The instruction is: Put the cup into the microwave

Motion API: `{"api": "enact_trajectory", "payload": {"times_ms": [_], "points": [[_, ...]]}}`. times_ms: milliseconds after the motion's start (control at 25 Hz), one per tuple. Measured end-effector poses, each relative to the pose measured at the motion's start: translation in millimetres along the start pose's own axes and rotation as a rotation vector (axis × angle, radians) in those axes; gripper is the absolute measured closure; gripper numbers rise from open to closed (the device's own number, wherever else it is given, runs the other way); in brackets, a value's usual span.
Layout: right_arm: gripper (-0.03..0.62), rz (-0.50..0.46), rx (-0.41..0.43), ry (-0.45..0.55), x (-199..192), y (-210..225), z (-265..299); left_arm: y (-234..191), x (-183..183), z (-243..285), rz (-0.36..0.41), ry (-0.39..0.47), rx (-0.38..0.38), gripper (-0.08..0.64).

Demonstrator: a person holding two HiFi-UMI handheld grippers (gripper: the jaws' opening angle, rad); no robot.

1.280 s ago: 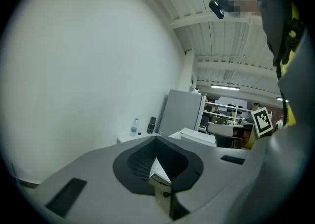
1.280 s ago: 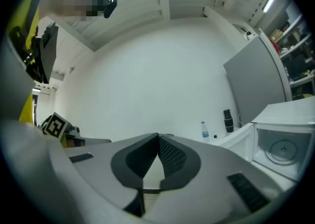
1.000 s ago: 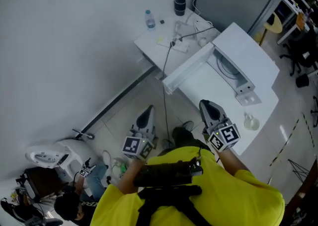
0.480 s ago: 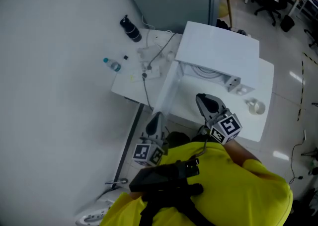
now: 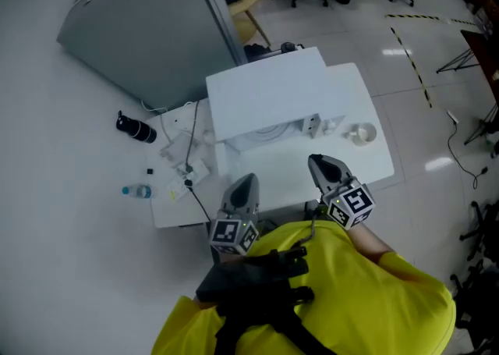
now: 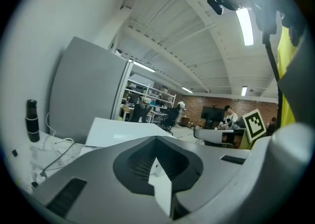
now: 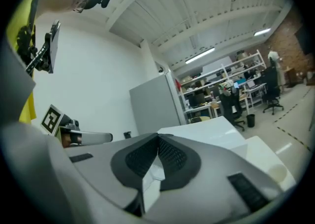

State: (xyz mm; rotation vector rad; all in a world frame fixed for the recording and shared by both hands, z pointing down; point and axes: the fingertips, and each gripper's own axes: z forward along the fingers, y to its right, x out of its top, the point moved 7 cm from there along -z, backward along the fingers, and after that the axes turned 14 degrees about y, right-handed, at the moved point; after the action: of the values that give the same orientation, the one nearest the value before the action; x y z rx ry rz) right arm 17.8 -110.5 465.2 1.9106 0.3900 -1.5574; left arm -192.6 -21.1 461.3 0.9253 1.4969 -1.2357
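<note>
The left gripper (image 5: 244, 186) and right gripper (image 5: 323, 165), 2 empty tools with jaws pressed together, face the table (image 5: 378, 165), likely readying a reach, since the cup (image 5: 361, 134) stands untouched beside the microwave (image 5: 269, 100).

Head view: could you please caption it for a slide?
Person in yellow faces the white microwave, cup beside it; left tool and right tool shut, empty.
</note>
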Motion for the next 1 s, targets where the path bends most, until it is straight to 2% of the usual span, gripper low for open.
{"api": "enact_trajectory", "payload": {"times_ms": [120, 200, 240, 360, 480, 560, 680, 840, 1000], "points": [[0.586, -0.035, -0.121, 0.012, -1.5, 16.2, -16.6, 6.3, -4.1, 21.4, -0.044, 0.012, -0.102, 0.568], [0.582, -0.038, -0.185, 0.024, -7.2, 32.8, -28.6, 13.0, -12.6, 30.9, -0.043, -0.017, -0.153, 0.568], [0.555, -0.029, -0.221, 0.020, -12.7, 44.1, -36.3, 16.3, -18.7, 34.6, -0.040, -0.040, -0.169, 0.568], [0.403, -0.028, -0.359, -0.018, -30.1, 86.3, -66.0, 26.2, -38.0, 47.9, -0.045, -0.100, -0.212, 0.568], [0.263, -0.060, -0.477, -0.068, -52.9, 133.7, -95.6, 36.1, -54.4, 60.1, -0.053, -0.143, -0.218, 0.568], [0.164, -0.066, -0.533, -0.119, -79.9, 167.7, -107.2, 42.9, -61.8, 64.2, -0.078, -0.169, -0.210, 0.568], [0.065, -0.091, -0.607, -0.220, -130.0, 225.4, -113.4, 57.4, -67.1, 70.4, -0.088, -0.183, -0.230, 0.568], [0.063, -0.060, -0.717, -0.281, -182.3, 298.0, -122.0, 76.2, -76.2, 76.7, -0.058, -0.234, -0.228, 0.568], [0.063, -0.073, -0.706, -0.285, -216.0, 340.8, -105.3, 85.7, -86.8, 88.3, -0.038, -0.255, -0.184, 0.568]]}}
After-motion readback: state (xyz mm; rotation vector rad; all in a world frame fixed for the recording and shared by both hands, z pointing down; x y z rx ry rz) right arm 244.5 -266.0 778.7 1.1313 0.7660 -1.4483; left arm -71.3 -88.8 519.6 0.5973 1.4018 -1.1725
